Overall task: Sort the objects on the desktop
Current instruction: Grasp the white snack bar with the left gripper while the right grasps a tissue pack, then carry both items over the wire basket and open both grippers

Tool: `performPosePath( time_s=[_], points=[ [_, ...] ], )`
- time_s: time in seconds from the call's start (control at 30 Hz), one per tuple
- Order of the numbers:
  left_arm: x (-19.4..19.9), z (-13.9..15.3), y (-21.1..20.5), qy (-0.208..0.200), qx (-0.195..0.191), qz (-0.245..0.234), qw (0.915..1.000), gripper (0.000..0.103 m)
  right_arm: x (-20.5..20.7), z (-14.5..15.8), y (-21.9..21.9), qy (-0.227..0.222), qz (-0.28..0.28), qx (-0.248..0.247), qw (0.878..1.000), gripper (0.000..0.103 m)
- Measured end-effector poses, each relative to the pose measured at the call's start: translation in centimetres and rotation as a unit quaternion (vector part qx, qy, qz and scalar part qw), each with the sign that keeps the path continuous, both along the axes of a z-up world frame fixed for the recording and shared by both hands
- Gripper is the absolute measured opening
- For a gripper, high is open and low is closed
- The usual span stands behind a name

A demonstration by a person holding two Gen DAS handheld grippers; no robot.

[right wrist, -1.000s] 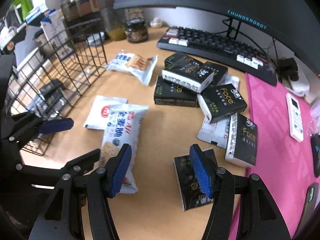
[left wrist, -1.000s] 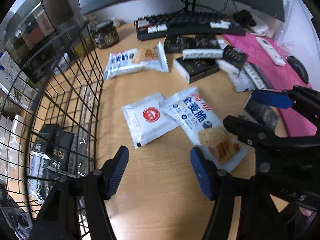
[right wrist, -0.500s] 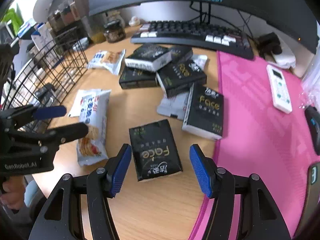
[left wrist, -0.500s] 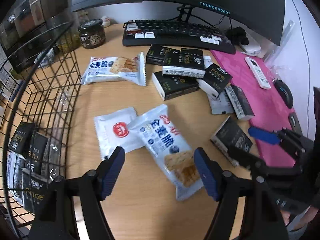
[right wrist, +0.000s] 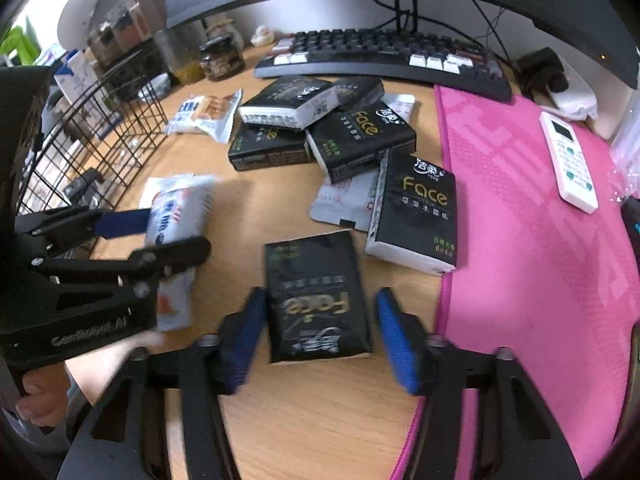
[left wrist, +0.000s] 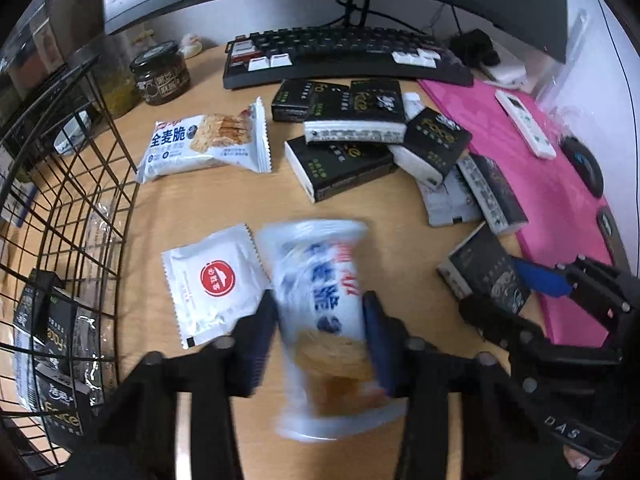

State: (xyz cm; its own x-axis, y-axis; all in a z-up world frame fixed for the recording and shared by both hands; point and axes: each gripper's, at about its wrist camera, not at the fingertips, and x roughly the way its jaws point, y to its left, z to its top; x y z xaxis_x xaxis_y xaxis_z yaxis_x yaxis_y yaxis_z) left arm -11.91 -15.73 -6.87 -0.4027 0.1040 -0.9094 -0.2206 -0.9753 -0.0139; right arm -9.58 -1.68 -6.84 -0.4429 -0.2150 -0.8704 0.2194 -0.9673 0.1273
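Two grippers are down over the tabletop (left wrist: 224,200) as I watch both feeds. My left gripper (left wrist: 320,332) has just been closing, and its fingers (left wrist: 256,340) now press on both long sides of the blue-and-white cracker packet (left wrist: 320,292), which runs lengthwise between them toward twelve o'clock, blurred in this view. At about ten o'clock from that grip, just beside the packet, lies a white sachet (left wrist: 212,280) with a red round mark, flat on the wood. A second cracker packet (left wrist: 204,144) sits farther out toward eleven o'clock, near the wire basket (left wrist: 72,184), which already holds black tissue packs. My right gripper (right wrist: 320,320) has also just been closing; its blue fingers (right wrist: 394,340) straddle a black Face tissue pack (right wrist: 316,300) lying flat. The left finger sits against the pack's edge, while a sliver of wood shows between the pack and the right finger, so I read them as still apart, not clamped. At one o'clock from that pack lies another Face pack (right wrist: 416,208), close to the edge of the pink mat (right wrist: 520,240). Toward twelve o'clock is a loose heap of tissue packs (right wrist: 320,128), with the keyboard (right wrist: 384,56) behind it.
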Motion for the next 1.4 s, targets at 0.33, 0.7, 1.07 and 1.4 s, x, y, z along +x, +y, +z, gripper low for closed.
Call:
performPosePath(
  time_s=[0.33,0.7,1.07,1.4],
  points=[
    [3.8,0.1,-0.6,-0.008,-0.025,-0.036,0.999,0.046,3.7,0.1,1.2,-0.007,-0.022,-0.004,1.0,0.049],
    [3.7,-0.2,0.5,0.008,-0.038,-0.042,0.9984,0.057,4.4,0.3,1.5,0.014,-0.037,-0.008,0.999,0.056],
    [4.1,0.7,0.4,0.021,-0.038,-0.047,0.998,0.039,4.5,0.2,1.3,0.01,-0.034,0.001,0.999,0.048],
    [6.1,6.1,-1.2,0.091,-0.04,-0.024,0.9947,0.037,5.8,3.9,-0.4,0.045,-0.021,-0.015,0.999,0.048]
  ],
)
